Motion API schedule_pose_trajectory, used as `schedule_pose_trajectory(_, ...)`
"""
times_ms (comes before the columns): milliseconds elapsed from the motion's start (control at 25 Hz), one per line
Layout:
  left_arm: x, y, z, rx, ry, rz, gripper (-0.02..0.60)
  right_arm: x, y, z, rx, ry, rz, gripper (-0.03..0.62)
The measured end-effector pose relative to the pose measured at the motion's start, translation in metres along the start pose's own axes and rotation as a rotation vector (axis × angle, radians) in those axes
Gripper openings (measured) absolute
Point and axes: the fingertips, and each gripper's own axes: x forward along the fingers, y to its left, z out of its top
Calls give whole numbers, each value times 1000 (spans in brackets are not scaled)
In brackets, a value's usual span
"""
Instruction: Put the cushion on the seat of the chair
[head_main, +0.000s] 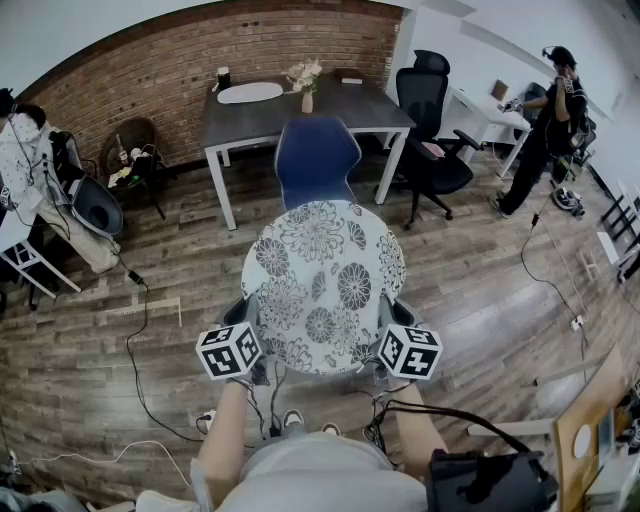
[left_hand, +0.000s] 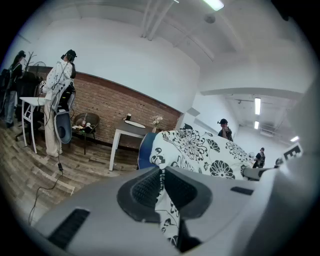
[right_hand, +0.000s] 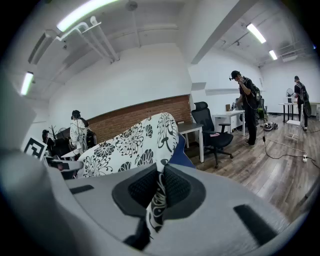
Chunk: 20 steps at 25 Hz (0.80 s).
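A round white cushion (head_main: 322, 285) with black flower print hangs in the air between my two grippers, above the wooden floor. My left gripper (head_main: 250, 320) is shut on the cushion's lower left edge, and my right gripper (head_main: 385, 318) is shut on its lower right edge. In the left gripper view the cushion (left_hand: 200, 150) fabric runs between the dark pads (left_hand: 147, 189). The right gripper view shows the cushion (right_hand: 127, 145) edge pinched between its pads (right_hand: 175, 186). A blue chair (head_main: 315, 160) stands just beyond the cushion, its seat hidden behind it.
A dark table (head_main: 300, 110) with white legs stands behind the blue chair, bearing a vase and a plate. A black office chair (head_main: 430, 140) sits to the right. People stand at far left and far right. Cables (head_main: 140, 330) trail over the floor.
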Motion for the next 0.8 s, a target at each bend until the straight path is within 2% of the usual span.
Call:
schedule_pose_trajectory(240,4,16,-3,-9,13,-32,23,8,17,-5,8,3,-7,18)
schedule_pose_trajectory(440,12,27,2,2,19,-30,23,18,20,-11,24,20,-30,23)
schedule_pose_trajectory(640,23,34,-13,-1,67,-61,23,27,23,-24,39,62,-49,23)
schedule_pose_trajectory(800,29,42,-16,0,87,-48,23,29,20,-35,64,88,-58,23)
